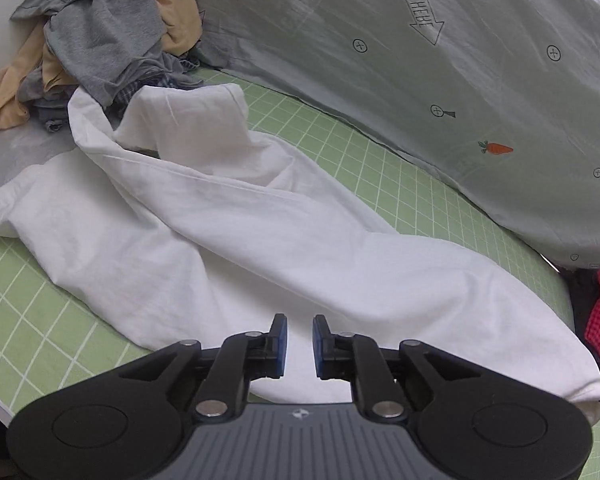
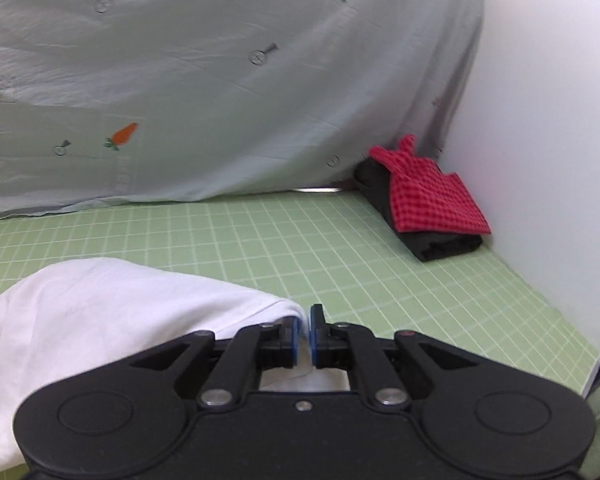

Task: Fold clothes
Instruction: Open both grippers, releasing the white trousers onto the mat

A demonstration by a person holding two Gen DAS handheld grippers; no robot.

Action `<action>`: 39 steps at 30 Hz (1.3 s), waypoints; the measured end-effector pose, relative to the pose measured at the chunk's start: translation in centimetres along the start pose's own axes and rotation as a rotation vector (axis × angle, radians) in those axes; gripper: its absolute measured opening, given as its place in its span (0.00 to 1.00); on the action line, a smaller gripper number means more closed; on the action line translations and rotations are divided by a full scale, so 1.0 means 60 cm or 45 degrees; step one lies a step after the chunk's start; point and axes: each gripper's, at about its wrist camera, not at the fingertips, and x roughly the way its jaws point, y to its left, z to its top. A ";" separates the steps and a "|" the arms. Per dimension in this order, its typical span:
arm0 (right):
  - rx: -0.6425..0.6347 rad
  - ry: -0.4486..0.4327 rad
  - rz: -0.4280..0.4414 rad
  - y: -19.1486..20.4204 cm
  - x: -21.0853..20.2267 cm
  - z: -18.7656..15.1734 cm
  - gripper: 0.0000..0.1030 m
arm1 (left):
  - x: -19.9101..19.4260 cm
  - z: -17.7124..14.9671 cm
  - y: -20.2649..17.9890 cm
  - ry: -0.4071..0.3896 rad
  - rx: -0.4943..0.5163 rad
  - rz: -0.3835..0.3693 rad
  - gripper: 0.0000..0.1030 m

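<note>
A white garment (image 1: pixel 228 216) lies crumpled across a green gridded mat (image 1: pixel 440 184), running from the upper left of the left wrist view down to its lower right, where a corner narrows to a point at the frame edge. The cloth is plain and rumpled, with long soft folds; one hemmed end sits at the left, and a folded-over flap rises near the upper middle. The left gripper (image 1: pixel 300 338) hangs over the cloth's near edge at the bottom centre, its blue-padded jaws a little apart with nothing between them. In the right wrist view the garment (image 2: pixel 100 312) fills the lower left, and the right gripper (image 2: pixel 305 334) has its jaws pressed together on a thin edge of white fabric at bottom centre. A heap of grey and tan clothes (image 1: pixel 100 32) sits in the upper left of the left view, partly overlapping the garment's far end, so where that end stops cannot be made out. A pale sheet (image 2: pixel 220 80) printed with carrots hangs behind the mat. At the right, a folded red checked cloth (image 2: pixel 428 196) lies on a folded black one (image 2: pixel 448 246); in the left view both are cut off by the right edge. The gripper bodies hide the cloth's nearest part.
</note>
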 end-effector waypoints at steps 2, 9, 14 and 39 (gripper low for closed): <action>0.009 0.068 -0.021 -0.031 0.020 -0.010 0.10 | 0.005 -0.001 0.008 0.010 -0.037 0.032 0.25; 0.006 0.201 0.045 -0.050 0.026 -0.019 0.48 | 0.015 0.010 0.026 0.009 -0.132 0.166 0.55; 0.062 0.226 0.091 -0.050 0.017 0.009 0.60 | 0.025 0.027 0.025 0.017 -0.110 0.202 0.64; 0.226 0.236 0.203 -0.027 0.030 0.099 0.89 | 0.071 0.110 0.104 0.017 -0.130 0.375 0.80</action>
